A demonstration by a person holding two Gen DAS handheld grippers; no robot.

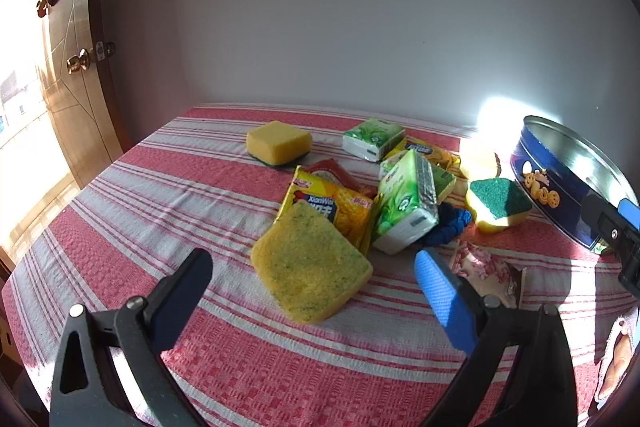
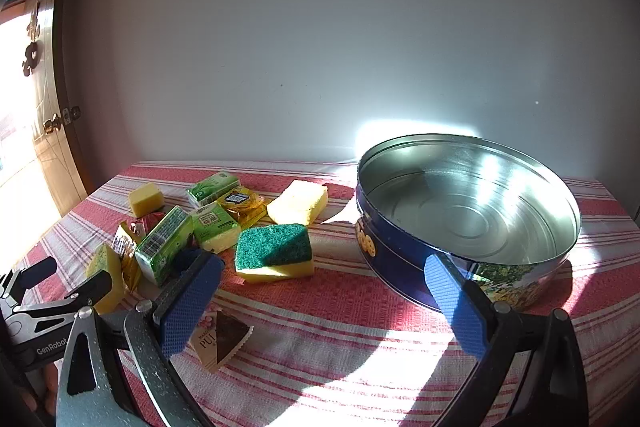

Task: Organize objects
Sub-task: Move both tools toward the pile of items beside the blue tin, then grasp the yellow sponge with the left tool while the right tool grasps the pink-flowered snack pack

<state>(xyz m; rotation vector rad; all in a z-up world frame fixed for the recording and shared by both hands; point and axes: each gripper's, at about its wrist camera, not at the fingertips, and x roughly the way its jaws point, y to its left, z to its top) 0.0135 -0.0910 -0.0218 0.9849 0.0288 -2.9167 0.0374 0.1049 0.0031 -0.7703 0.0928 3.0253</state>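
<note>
A red-and-white striped tablecloth (image 1: 168, 187) covers the table. The left gripper (image 1: 314, 267) hangs open, empty, over a worn yellow sponge (image 1: 310, 269) near the front edge. Sponges, green tissue packs (image 1: 404, 207) and snack packets cluster mid-table. The right gripper (image 2: 320, 275), also open and empty, faces an empty blue cookie tin (image 2: 468, 223) toward the right edge.

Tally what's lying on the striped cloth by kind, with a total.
Sponges: 4
Tissue packs: 3
Snack packets: 3
Small sachet: 1
Blue crumpled item: 1
Cookie tin: 1
Total: 13
</note>
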